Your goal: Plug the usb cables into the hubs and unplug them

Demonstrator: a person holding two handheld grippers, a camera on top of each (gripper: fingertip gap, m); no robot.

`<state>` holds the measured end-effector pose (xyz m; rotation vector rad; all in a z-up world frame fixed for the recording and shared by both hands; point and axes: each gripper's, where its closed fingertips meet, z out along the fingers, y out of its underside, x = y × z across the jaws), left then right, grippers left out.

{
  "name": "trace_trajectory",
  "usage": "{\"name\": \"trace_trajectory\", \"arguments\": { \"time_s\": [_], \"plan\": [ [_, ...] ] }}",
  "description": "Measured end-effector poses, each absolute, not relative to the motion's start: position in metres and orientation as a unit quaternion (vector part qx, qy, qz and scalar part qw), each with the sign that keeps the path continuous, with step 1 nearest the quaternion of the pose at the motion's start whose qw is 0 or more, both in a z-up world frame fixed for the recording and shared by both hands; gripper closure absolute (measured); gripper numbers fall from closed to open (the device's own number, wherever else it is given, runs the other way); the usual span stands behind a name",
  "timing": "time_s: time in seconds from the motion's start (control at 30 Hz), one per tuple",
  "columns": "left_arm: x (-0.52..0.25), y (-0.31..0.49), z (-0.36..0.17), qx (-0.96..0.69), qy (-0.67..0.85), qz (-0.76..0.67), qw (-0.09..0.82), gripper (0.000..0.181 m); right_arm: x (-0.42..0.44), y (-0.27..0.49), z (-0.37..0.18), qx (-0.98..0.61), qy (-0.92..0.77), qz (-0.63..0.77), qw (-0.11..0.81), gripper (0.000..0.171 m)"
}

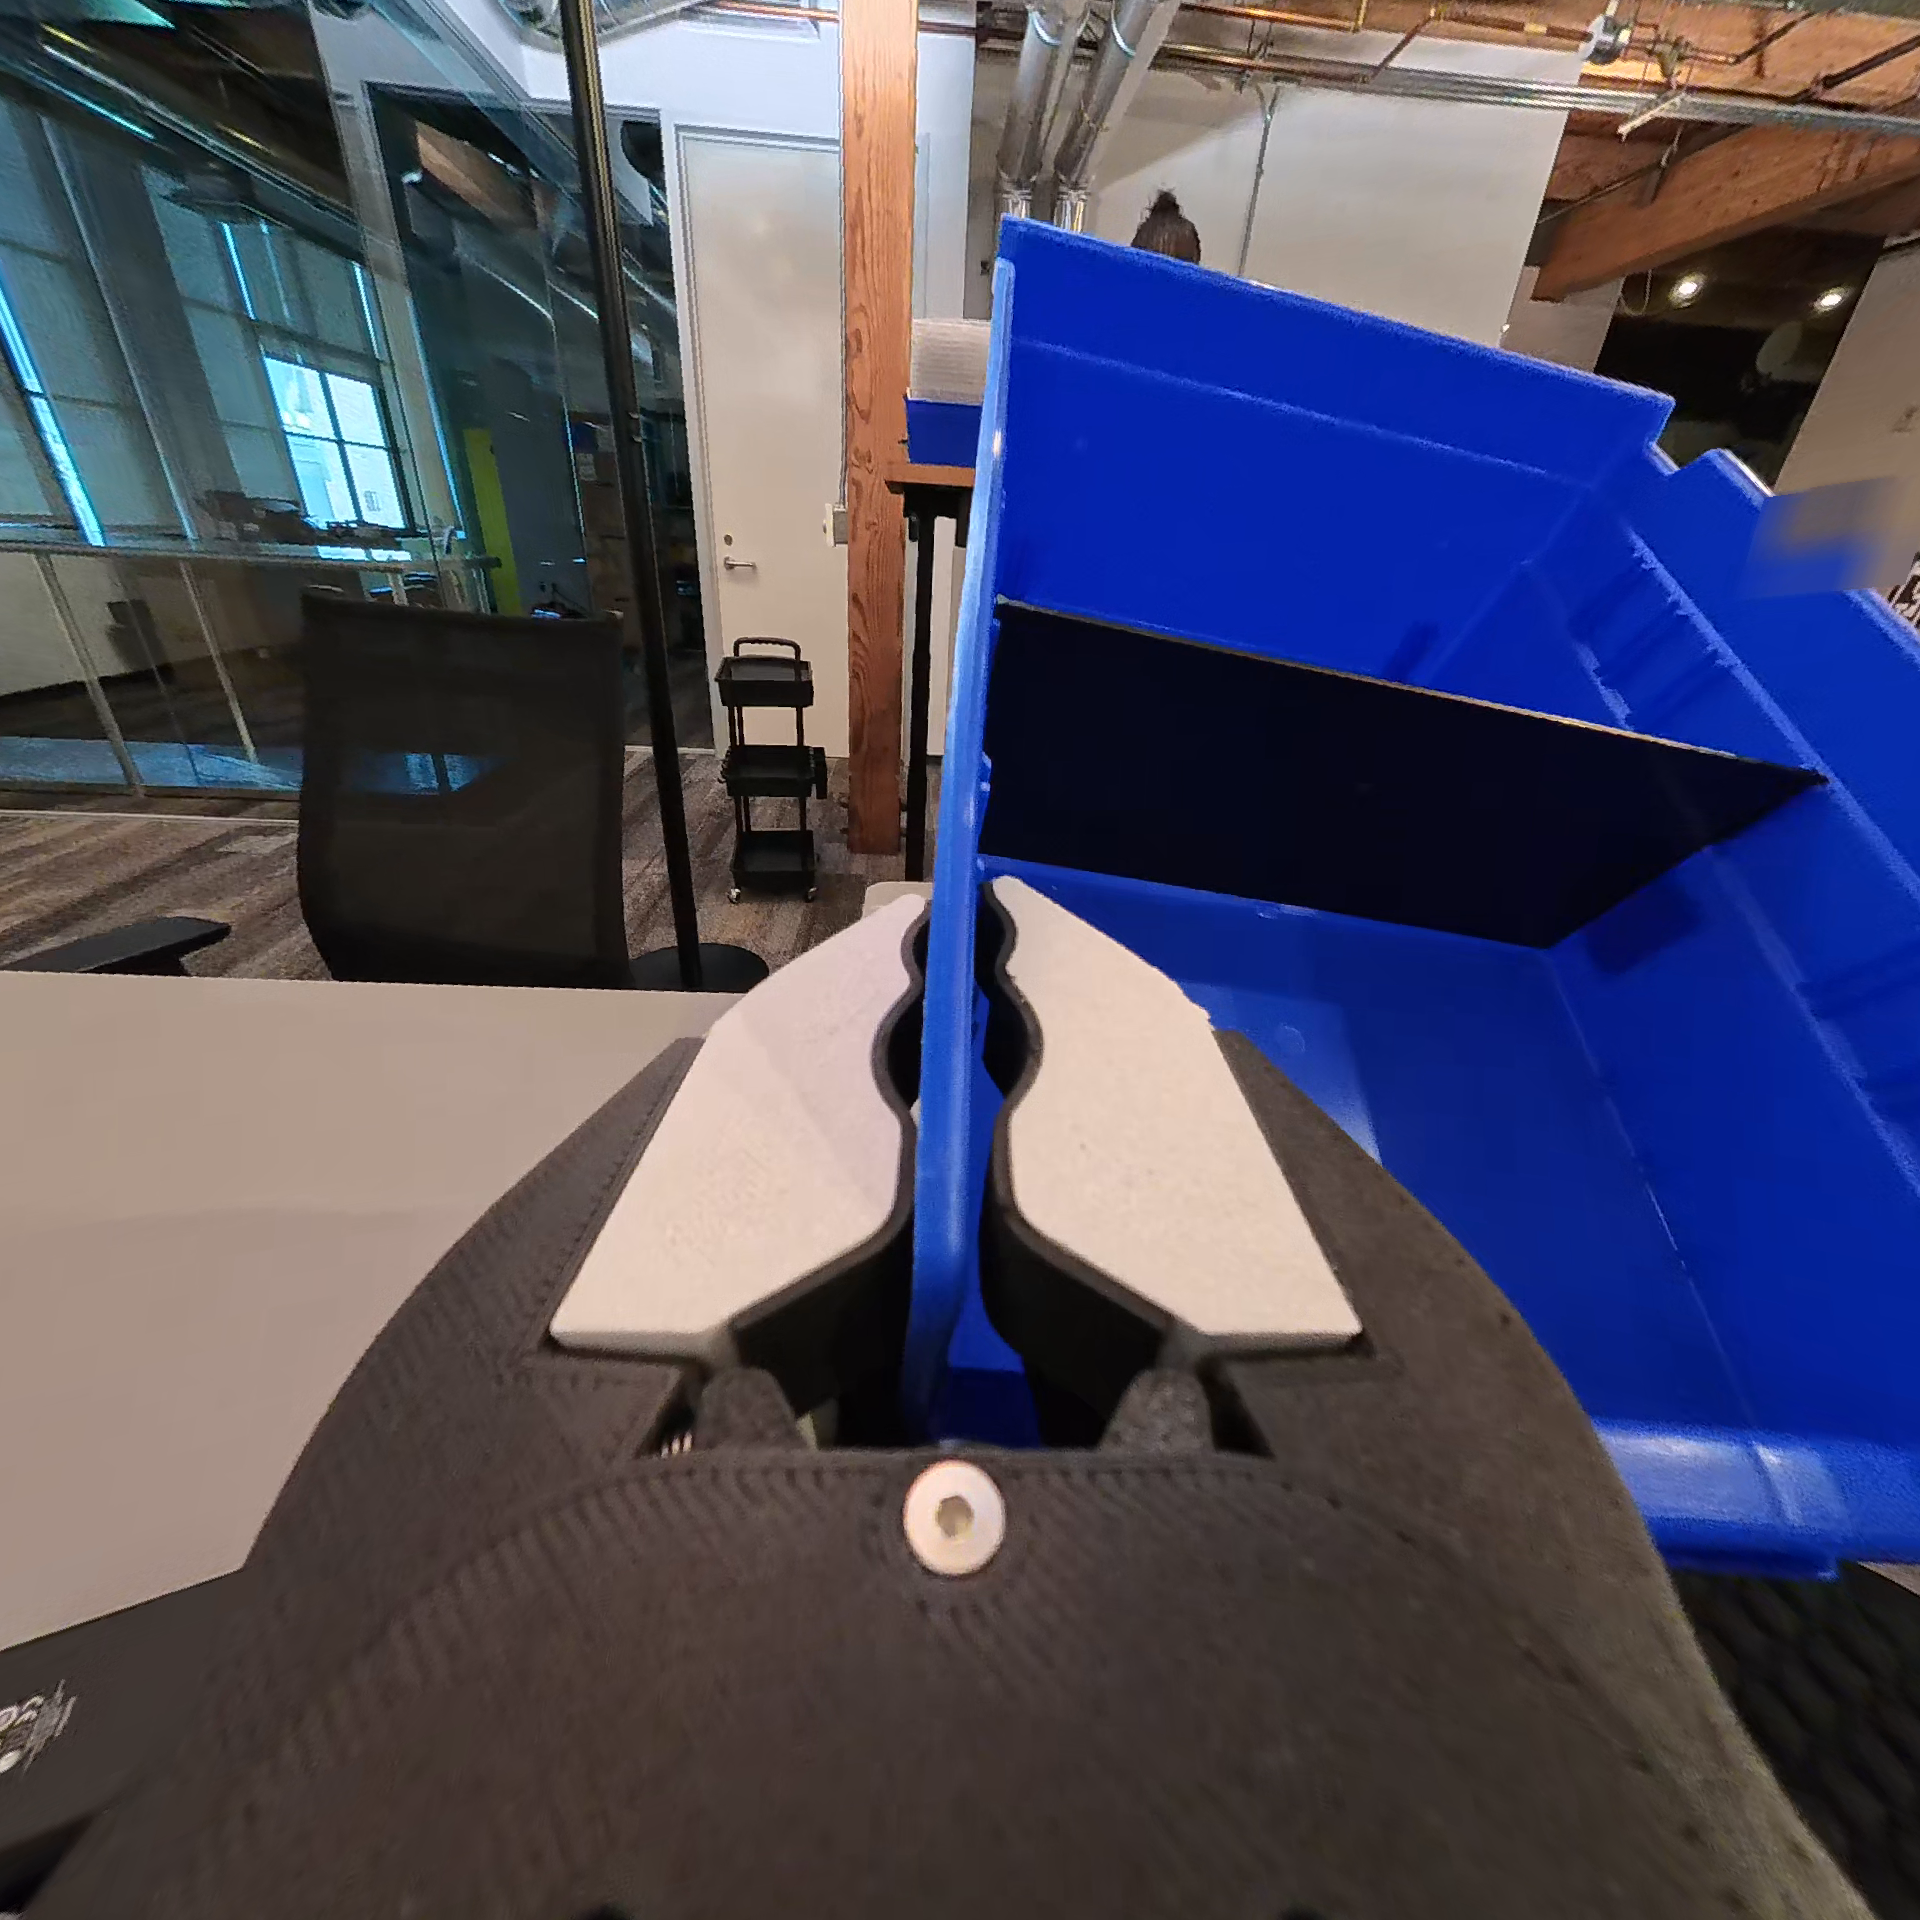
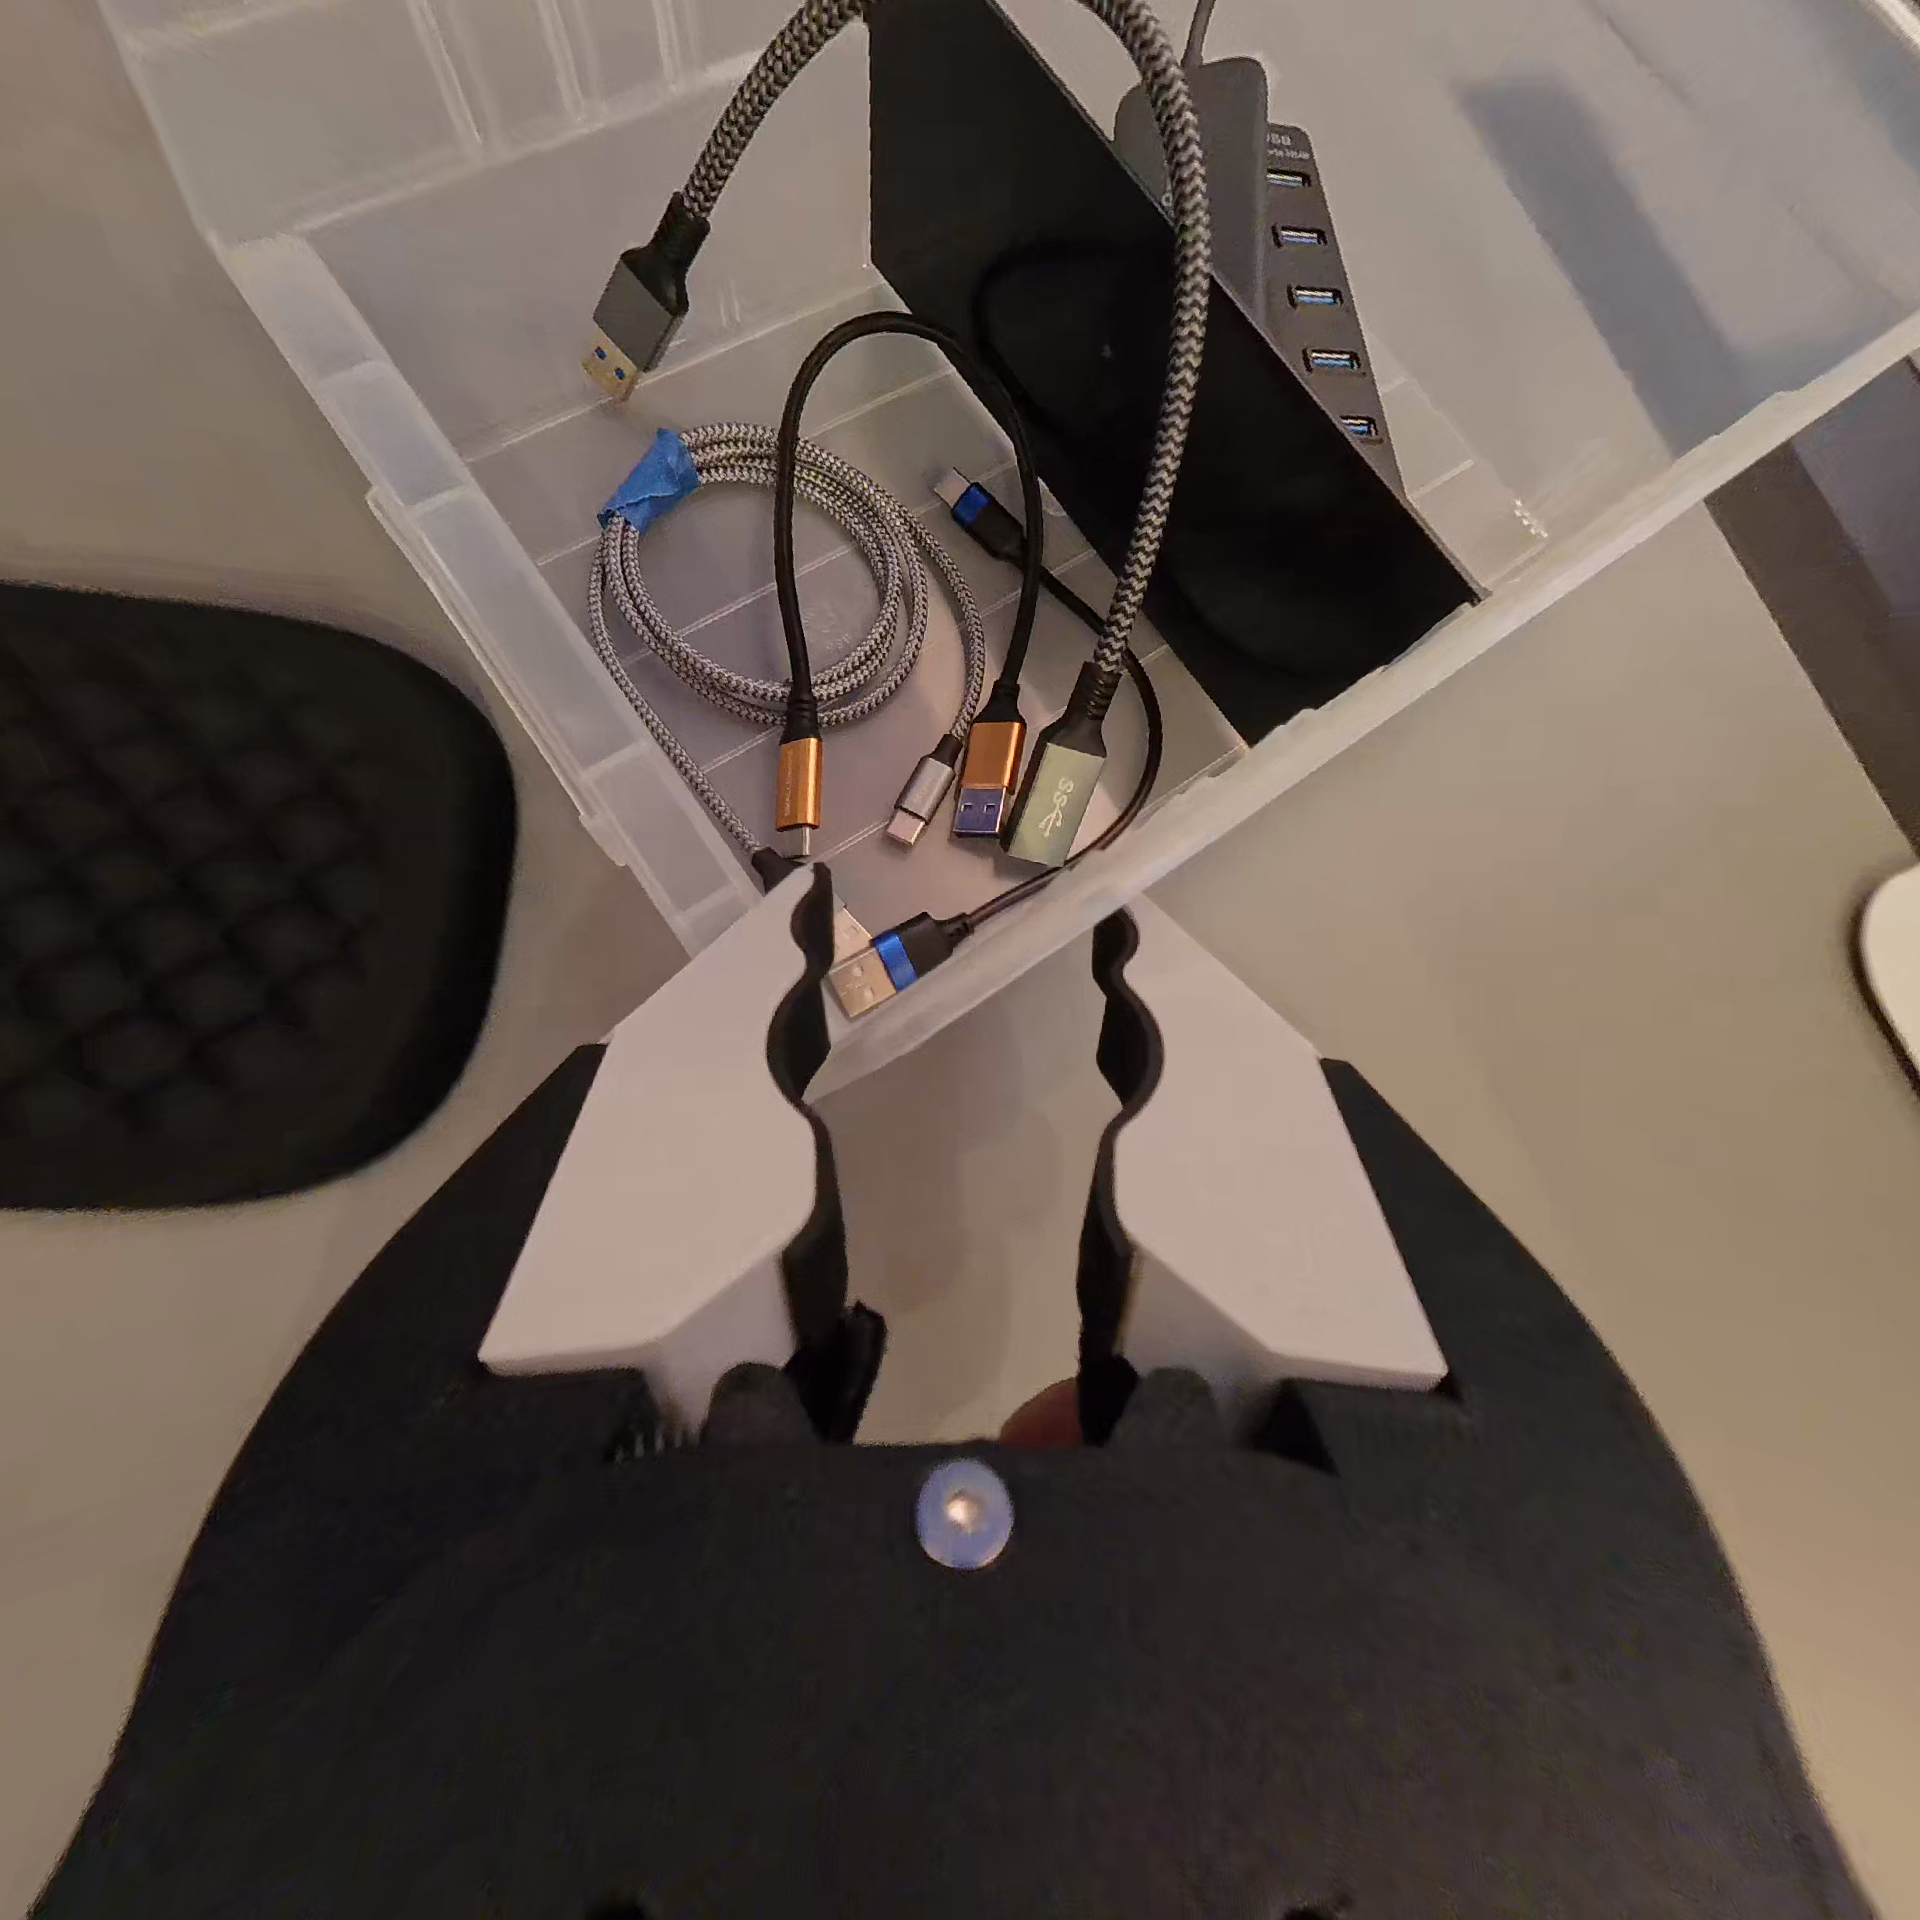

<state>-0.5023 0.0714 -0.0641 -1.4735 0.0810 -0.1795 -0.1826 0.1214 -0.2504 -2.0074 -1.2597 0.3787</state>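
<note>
My left gripper [image 1: 961, 1039] is clamped on the blue bin [image 1: 1403, 1039] wall, lifted and tilted; nothing visible inside but its black divider [image 1: 1351, 779]. Right gripper [image 2: 961, 997] is apart at the clear bin [image 2: 343, 343] near corner. Inside: hub [image 2: 1299, 291], cables. I'd go slow onto the blue-collared plug [image 2: 868, 971], gripping its body squarely.
</note>
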Motion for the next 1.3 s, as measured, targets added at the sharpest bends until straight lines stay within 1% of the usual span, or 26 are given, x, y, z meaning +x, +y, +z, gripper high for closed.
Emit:
{"name": "trace_trajectory", "arguments": {
  "time_s": [0.03, 0.07, 0.1, 0.17, 0.2, 0.3, 0.43, 0.53, 0.67, 0.73, 0.87, 1.13, 1.3],
  "plan": [
    [-0.503, 0.071, -0.064, -0.671, 0.036, -0.081, 0.737, 0.175, -0.189, 0.12, -0.249, -0.779, -0.486, 0.158, 0.364, 0.119],
    [-0.504, 0.071, -0.063, -0.67, 0.036, -0.081, 0.737, 0.175, -0.195, 0.119, -0.247, -0.778, -0.484, 0.166, 0.365, 0.11],
    [-0.505, 0.07, -0.063, -0.67, 0.036, -0.08, 0.737, 0.176, -0.199, 0.117, -0.245, -0.778, -0.483, 0.171, 0.363, 0.105],
    [-0.506, 0.069, -0.062, -0.67, 0.035, -0.079, 0.738, 0.176, -0.205, 0.113, -0.242, -0.777, -0.485, 0.182, 0.357, 0.096],
    [-0.507, 0.068, -0.061, -0.669, 0.035, -0.079, 0.738, 0.176, -0.205, 0.11, -0.24, -0.776, -0.487, 0.187, 0.355, 0.095],
    [-0.511, 0.066, -0.058, -0.666, 0.033, -0.079, 0.741, 0.176, -0.202, 0.096, -0.238, -0.769, -0.5, 0.198, 0.345, 0.1],
    [-0.512, 0.067, -0.058, -0.665, 0.031, -0.083, 0.742, 0.176, -0.202, 0.086, -0.241, -0.756, -0.518, 0.196, 0.348, 0.099],
    [-0.51, 0.069, -0.061, -0.668, 0.034, -0.085, 0.739, 0.176, -0.21, 0.082, -0.245, -0.746, -0.533, 0.195, 0.348, 0.103],
    [-0.506, 0.07, -0.063, -0.672, 0.038, -0.083, 0.735, 0.176, -0.225, 0.079, -0.251, -0.739, -0.543, 0.192, 0.349, 0.103],
    [-0.506, 0.069, -0.062, -0.671, 0.039, -0.081, 0.736, 0.176, -0.232, 0.081, -0.255, -0.739, -0.543, 0.194, 0.348, 0.109],
    [-0.507, 0.068, -0.061, -0.669, 0.037, -0.083, 0.738, 0.176, -0.244, 0.088, -0.258, -0.74, -0.54, 0.2, 0.348, 0.105],
    [-0.503, 0.07, -0.063, -0.672, 0.042, -0.083, 0.735, 0.176, -0.261, 0.101, -0.26, -0.735, -0.55, 0.202, 0.34, 0.108],
    [-0.496, 0.07, -0.061, -0.67, 0.047, -0.088, 0.736, 0.176, -0.248, 0.099, -0.242, -0.733, -0.544, 0.213, 0.348, 0.102]
  ]
}}
